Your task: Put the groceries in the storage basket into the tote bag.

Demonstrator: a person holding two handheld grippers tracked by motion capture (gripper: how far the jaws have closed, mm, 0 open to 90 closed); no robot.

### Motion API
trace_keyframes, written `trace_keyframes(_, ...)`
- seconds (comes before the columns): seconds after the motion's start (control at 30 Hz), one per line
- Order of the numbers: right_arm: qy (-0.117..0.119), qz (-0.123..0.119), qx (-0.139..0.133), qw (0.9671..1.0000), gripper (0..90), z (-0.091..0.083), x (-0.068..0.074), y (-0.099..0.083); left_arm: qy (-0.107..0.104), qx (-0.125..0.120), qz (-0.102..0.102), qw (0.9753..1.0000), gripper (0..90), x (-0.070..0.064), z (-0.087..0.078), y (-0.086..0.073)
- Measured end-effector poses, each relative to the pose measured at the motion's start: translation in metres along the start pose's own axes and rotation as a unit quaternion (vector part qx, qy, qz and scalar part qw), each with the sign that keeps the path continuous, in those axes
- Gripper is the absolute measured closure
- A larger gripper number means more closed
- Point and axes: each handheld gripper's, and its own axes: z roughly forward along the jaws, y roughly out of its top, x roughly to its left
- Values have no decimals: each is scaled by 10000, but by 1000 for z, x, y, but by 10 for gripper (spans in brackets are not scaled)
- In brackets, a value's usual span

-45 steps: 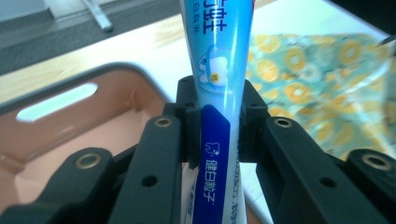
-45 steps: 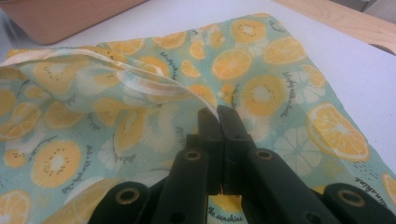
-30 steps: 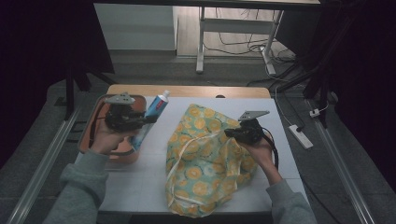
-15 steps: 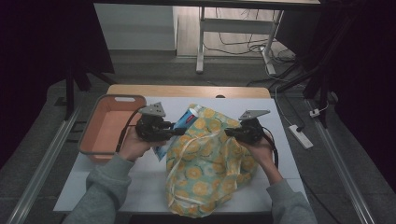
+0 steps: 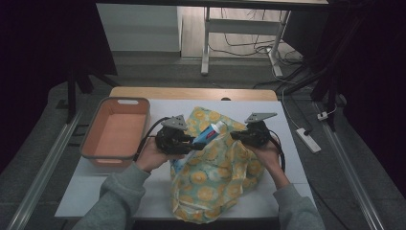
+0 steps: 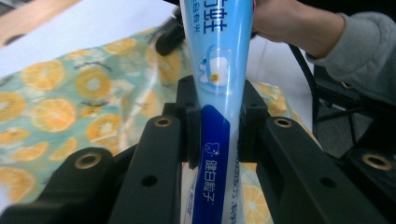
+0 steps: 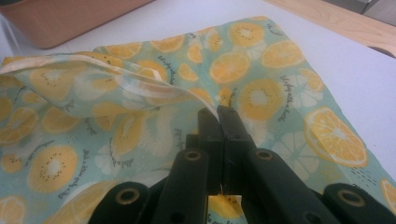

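Blue toothpaste tube (image 6: 219, 84) sits clamped in my left gripper (image 5: 184, 142). My right gripper (image 5: 239, 139), closed on the bag (image 5: 215, 182) edge, should lift higher so the tube slides in.

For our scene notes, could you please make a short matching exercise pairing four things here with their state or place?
Things:
1. toothpaste tube
2. fabric bag
3. orange tray
4. power strip

States or places:
A. on the floor, right of the table
B. pinched at its rim by the right gripper
C. on the table, left of the left gripper
D. clamped in the left gripper

Pairs: 1-D, 2-B, 3-C, 4-A
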Motion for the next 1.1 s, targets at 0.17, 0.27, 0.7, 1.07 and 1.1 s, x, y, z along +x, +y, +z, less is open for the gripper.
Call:
trace_keyframes(0.17,8,8,-29,10000,887,-1,-1,0,-133,188,117,9997,750,-10,19,1)
trace_keyframes(0.27,13,25,-58,10000,886,-2,-2,0,-222,297,189,9991,750,-16,31,2)
trace_keyframes(0.7,140,152,-198,9996,887,-5,-3,1,-431,354,409,9976,750,-39,62,5)
trace_keyframes(1.07,113,188,-265,9994,887,-11,-6,1,-138,824,462,9954,750,-33,79,-10)
trace_keyframes(1.1,103,198,-279,9994,887,-12,-7,1,-74,890,468,9949,750,-31,79,-13)
